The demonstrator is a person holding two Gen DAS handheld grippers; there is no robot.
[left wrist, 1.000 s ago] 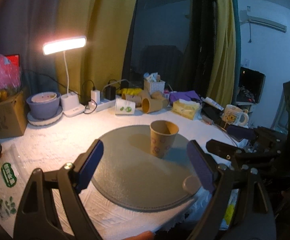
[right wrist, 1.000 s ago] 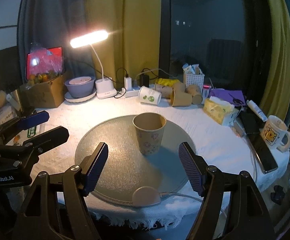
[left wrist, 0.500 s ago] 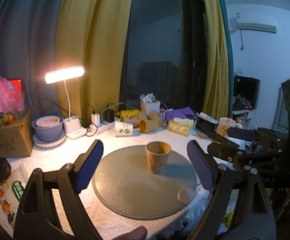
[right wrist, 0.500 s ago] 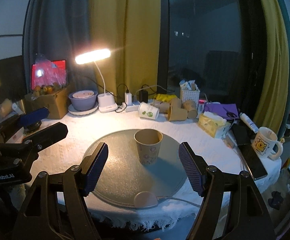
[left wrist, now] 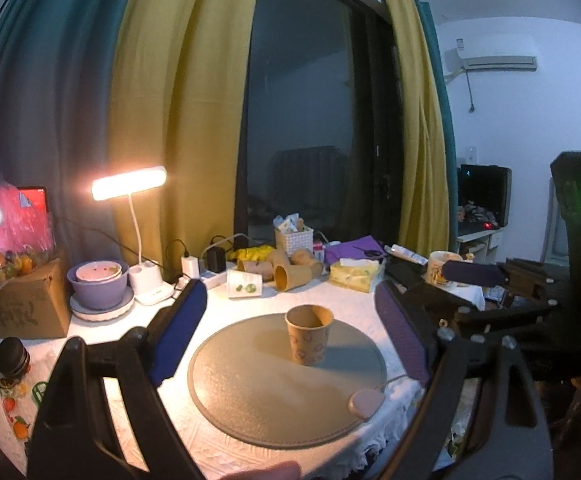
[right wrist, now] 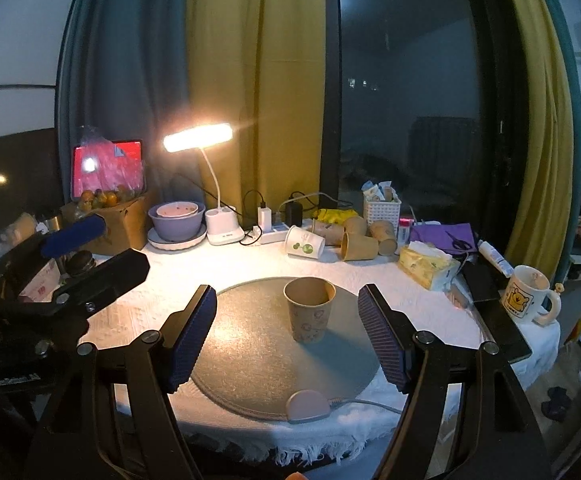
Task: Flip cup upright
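Paper cup [left wrist: 309, 334] upright, mouth up, at the centre of the frame on the round grey mat [left wrist: 250, 396] — touched by neither tool. Left gripper [left wrist: 286, 338] spread wide, nothing between its blue pads [left wrist: 176, 338], cup well beyond them. Right gripper [right wrist: 286, 334] likewise wide and holding nothing. Lit desk lamp [right wrist: 198, 137] at upper left; several tipped paper cups [right wrist: 356, 236] in the clutter just above centre.
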